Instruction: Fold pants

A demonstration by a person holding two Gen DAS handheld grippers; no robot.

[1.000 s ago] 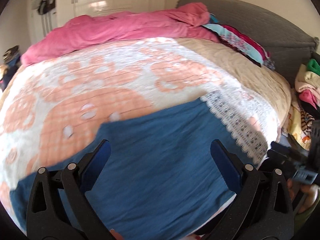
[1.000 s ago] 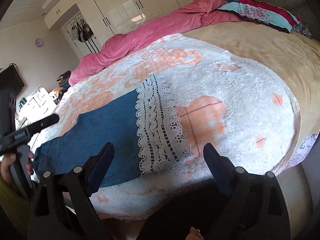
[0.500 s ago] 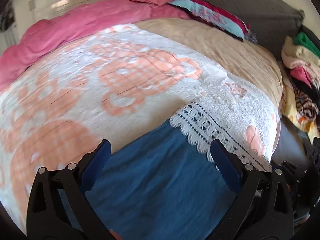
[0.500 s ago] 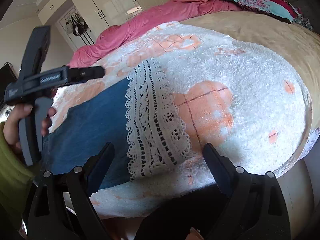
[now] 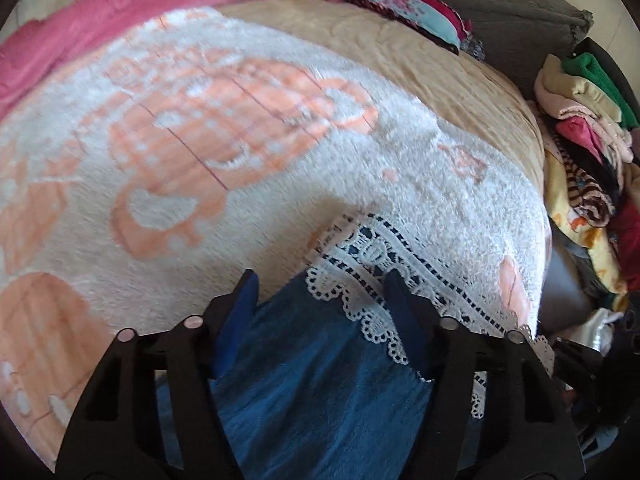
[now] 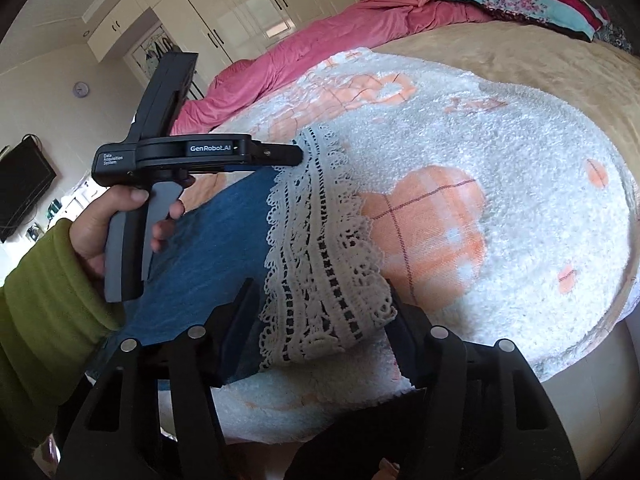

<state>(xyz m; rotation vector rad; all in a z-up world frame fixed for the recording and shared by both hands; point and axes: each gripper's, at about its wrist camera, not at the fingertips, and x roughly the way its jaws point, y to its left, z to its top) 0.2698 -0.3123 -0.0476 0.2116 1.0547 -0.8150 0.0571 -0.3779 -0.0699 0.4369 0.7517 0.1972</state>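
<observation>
Blue pants (image 5: 320,380) with a white lace hem (image 5: 384,256) lie flat on a white and orange blanket (image 5: 200,140) on the bed. My left gripper (image 5: 320,292) is over the hem's far corner, its jaws closing with blue cloth and lace between them. My right gripper (image 6: 322,300) straddles the near end of the lace hem (image 6: 316,240), its jaws closing too; the lace bunches against the right finger. In the right wrist view the left gripper (image 6: 294,154) reaches the hem's far end, held by a hand (image 6: 100,220) in a green sleeve (image 6: 44,300).
A pink duvet (image 5: 120,12) and patterned pillows (image 5: 400,4) lie along the far side of the bed. A pile of clothes (image 5: 580,120) stands beyond the bed's right edge. Wardrobes (image 6: 240,12) and a TV (image 6: 20,184) line the walls. The bed's near edge runs under my right gripper.
My left gripper has swung along the pants from mid-leg to the lace hem and dropped lower. Both grippers' jaws have narrowed from wide open. The right gripper has stayed at the hem.
</observation>
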